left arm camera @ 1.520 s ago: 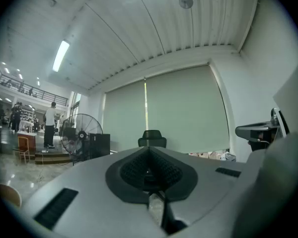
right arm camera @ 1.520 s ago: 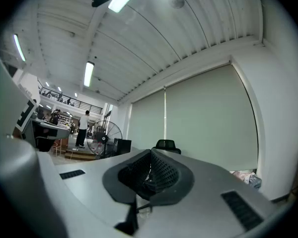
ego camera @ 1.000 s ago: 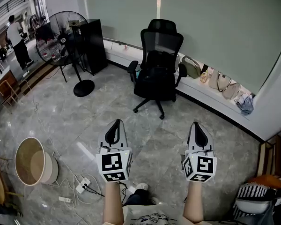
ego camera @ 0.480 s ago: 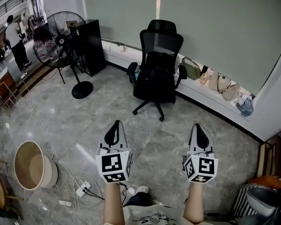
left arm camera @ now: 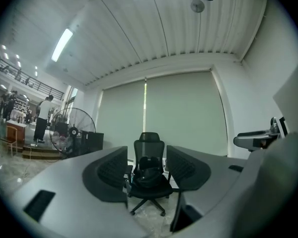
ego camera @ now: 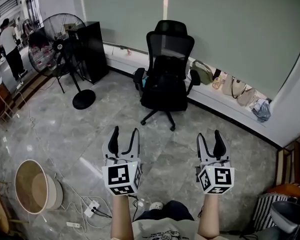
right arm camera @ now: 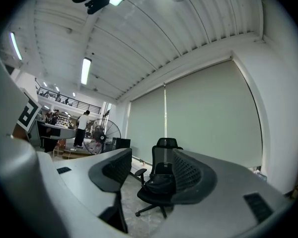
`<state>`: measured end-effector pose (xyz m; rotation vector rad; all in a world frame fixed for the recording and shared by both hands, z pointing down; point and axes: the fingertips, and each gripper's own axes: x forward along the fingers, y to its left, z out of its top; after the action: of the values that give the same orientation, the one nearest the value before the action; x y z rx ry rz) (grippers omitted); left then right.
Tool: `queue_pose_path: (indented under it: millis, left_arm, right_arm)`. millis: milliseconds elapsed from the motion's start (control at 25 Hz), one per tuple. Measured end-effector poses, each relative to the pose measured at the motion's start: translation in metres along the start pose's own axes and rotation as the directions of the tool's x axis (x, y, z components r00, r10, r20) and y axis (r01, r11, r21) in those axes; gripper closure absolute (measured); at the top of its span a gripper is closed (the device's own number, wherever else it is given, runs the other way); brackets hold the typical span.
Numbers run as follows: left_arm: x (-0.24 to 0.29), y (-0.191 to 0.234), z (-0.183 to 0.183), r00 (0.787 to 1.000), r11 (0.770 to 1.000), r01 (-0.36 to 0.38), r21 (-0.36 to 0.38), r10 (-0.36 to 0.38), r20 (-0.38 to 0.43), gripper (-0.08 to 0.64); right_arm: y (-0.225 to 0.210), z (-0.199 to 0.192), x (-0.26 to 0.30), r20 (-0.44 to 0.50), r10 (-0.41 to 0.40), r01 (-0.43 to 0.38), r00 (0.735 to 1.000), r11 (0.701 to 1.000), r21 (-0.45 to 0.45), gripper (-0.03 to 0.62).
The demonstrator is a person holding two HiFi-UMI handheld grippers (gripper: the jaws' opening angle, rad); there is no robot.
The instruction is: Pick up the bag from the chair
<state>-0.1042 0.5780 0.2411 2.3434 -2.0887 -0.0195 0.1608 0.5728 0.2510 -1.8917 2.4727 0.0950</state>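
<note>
Bag (ego camera: 166, 74) stands on chair (ego camera: 170, 39) seat, top leaning against the backrest.

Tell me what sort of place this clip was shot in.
Probably an office or studio-like workspace: a black swivel office chair on a polished stone floor, tall roller blinds along the wall, and a large pedestal fan.

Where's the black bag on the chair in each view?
Head view: black bag on the chair seat, upper centre.
Left gripper view: bag low centre, between the jaws.
Right gripper view: bag low centre, by the right jaw.
Shared landmark: standing fan, left of the chair everywhere.
</note>
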Motion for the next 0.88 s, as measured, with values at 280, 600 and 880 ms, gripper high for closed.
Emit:
queue_pose_path:
  millis: [280,600,880]
  left_arm:
    - [0.038,0.016,-0.012,0.999,1.000,0.020,0.001,-0.020,-0.028,0.318]
    - [0.113,0.021,-0.024,0.999,1.000,0.006,-0.003,-0.006,-0.048,0.316]
    - [0.220,0.024,-0.030,0.998,0.999,-0.041,-0.001,0.041,-0.049,0.310]
  right_arm:
    - [0.000,-0.010,0.034,-0.024,-0.007,0.007,1.000,1.000,-0.004,0.306]
    - [-0.027,-0.026,0.109,-0.042,0.011,-0.011,0.999,1.000,0.001,0.288]
    - [-0.068,-0.040,0.221,-0.041,0.053,-0.052,0.998,0.999,0.014,0.284]
